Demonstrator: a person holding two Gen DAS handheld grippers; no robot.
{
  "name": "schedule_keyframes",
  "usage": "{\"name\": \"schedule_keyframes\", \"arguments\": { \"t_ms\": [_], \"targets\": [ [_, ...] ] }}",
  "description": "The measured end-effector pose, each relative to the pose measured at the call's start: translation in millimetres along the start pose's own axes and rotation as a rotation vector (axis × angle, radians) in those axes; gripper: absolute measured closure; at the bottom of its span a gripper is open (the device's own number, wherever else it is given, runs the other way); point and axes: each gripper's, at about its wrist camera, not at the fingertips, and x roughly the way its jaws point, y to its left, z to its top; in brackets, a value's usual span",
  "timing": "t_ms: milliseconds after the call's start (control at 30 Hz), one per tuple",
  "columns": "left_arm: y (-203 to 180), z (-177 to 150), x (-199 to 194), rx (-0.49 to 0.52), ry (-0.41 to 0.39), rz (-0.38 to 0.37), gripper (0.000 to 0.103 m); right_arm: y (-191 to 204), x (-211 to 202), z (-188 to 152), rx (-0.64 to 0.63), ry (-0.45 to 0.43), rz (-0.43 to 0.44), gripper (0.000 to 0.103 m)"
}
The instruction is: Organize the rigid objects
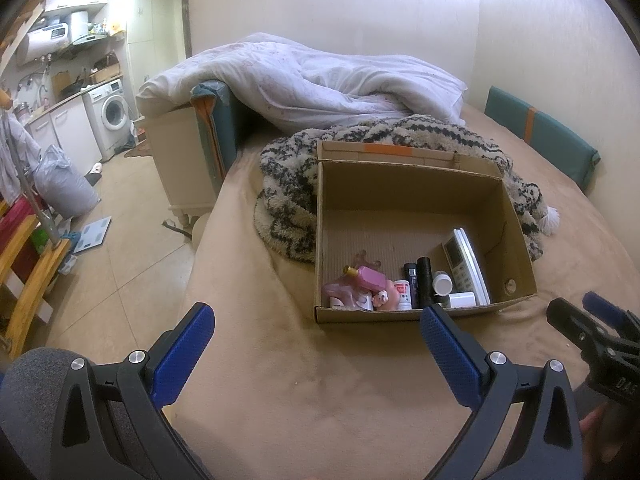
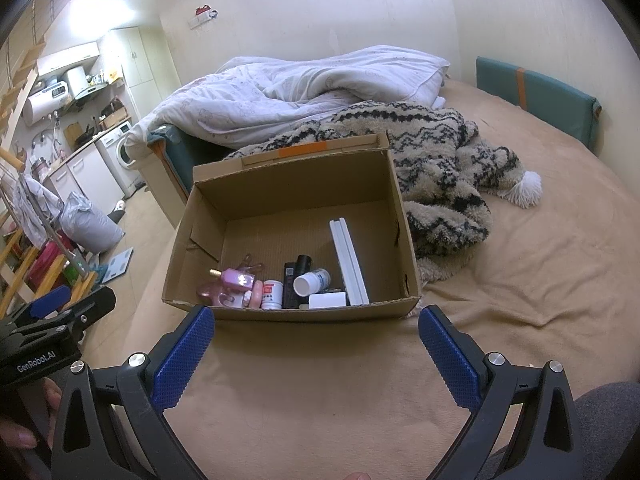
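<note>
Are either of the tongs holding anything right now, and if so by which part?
Nothing is held. The left tongs and right tongs both stand open and empty above the bed, short of the cardboard box.

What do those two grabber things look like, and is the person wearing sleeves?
Both look alike. The left gripper and the right gripper each have two flat blue fingers with a bumpy grid texture, fixed on black frames with round silver bolts. White lettering reading "GenRobot.AI" shows on the left gripper's black body in the right wrist view. A grey sleeve shows at the picture corners.
</note>
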Motion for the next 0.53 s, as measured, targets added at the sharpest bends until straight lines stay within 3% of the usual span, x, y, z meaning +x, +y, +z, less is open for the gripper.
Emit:
{"name": "schedule_keyframes", "arguments": {
  "t_ms": [533],
  "targets": [
    [-0.4, -0.1, -0.2, 0.0, -0.002, 0.003, 0.0, 0.5, -0.2, -0.5, 0.001, 0.002, -0.002, 0.0]
  ]
}}
